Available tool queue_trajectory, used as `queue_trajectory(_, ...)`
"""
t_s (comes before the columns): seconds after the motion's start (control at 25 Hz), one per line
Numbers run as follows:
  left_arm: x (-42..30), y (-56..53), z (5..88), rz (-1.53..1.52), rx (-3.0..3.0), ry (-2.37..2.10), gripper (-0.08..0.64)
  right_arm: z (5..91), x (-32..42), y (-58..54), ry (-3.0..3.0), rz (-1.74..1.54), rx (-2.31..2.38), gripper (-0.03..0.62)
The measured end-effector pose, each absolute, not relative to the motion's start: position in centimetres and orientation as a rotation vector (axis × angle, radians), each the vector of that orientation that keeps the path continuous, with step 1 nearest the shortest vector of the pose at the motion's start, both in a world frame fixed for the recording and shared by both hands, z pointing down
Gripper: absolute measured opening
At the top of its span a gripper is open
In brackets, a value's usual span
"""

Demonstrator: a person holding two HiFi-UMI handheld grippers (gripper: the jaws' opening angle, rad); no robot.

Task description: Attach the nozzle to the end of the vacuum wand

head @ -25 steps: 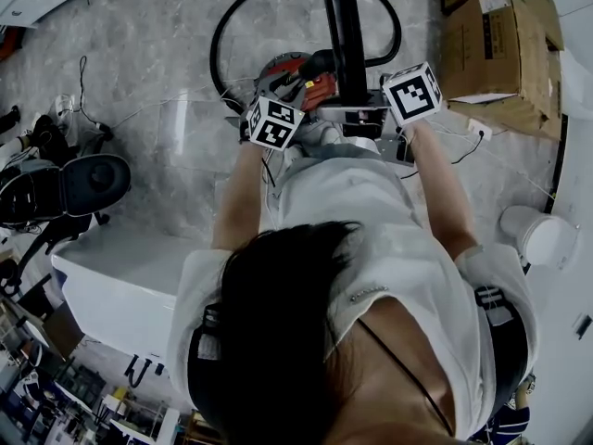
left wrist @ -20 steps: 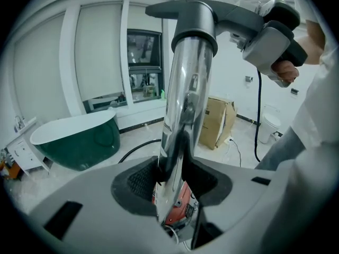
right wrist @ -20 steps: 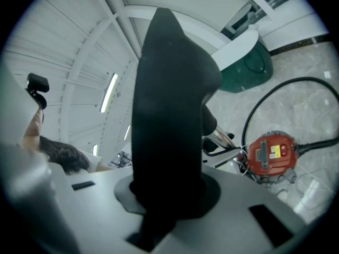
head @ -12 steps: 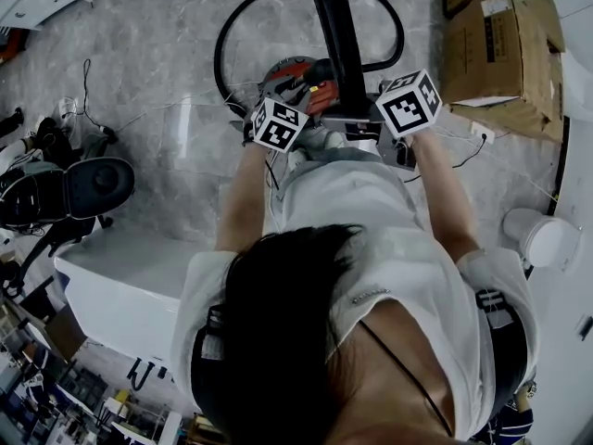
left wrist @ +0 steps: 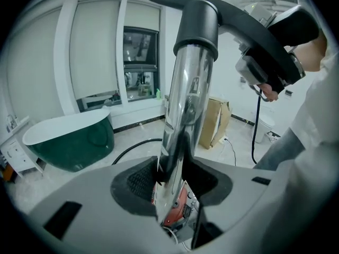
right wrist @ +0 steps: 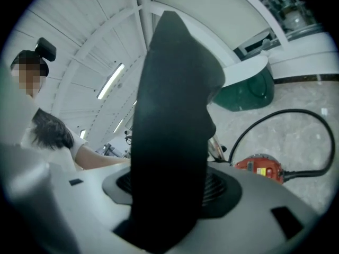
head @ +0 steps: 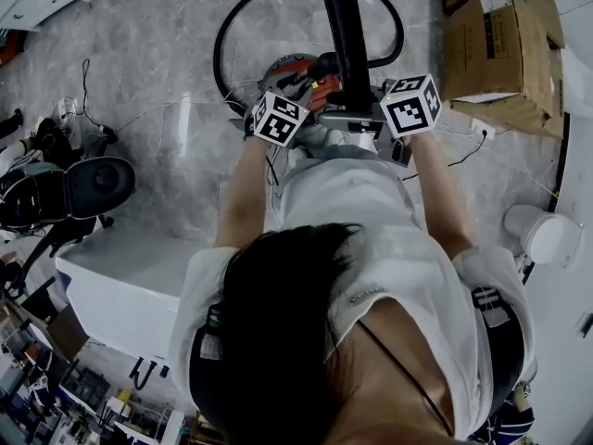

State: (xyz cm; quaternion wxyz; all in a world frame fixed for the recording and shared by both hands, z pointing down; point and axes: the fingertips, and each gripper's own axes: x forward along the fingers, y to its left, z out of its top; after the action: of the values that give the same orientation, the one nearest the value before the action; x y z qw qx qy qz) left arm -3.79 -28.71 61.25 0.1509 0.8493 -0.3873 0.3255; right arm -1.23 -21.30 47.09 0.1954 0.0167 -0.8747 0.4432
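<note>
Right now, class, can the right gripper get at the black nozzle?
Probably yes. The nozzle stands between the jaws of the right gripper, which are opening, with nothing else in the gap; the left gripper is clamped on the wand, clear of it.

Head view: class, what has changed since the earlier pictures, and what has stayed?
The right gripper has rolled slightly and its fingers are opening, releasing the nozzle, which is still between them. The left gripper stays clamped on the wand, in the same place.

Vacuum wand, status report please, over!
Left claw shut on shiny metal vacuum wand. Right claw opening, black plastic nozzle between its jaws, sitting on wand's end. No obstruction seen.
</note>
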Motion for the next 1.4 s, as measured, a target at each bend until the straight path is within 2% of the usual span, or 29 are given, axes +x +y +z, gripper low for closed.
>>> queue_trajectory(0.2, -3.8, -28.8, 61.2, 0.93, 2.438, -1.113, 0.161, 47.0, -0.9, -22.2, -2.519, 1.201, 0.135, 0.301)
queue_trajectory(0.4, -3.1, -29.1, 61.4, 0.924, 2.43, -1.112, 0.163, 47.2, 1.0, -23.8, -2.578, 0.992, 0.336, 0.318)
queue_trajectory(0.76, -1.6, -29.8, 61.9, 0.939, 2.432, -1.094, 0.163, 45.8, 4.5, -25.6, -2.687, 1.15, 0.539, 0.331)
queue_trajectory(1.4, -0.2, -30.9, 62.8, 0.966, 2.42, -1.075, 0.163, 46.0, 9.0, -27.5, -2.7, 1.136, 0.811, 0.331)
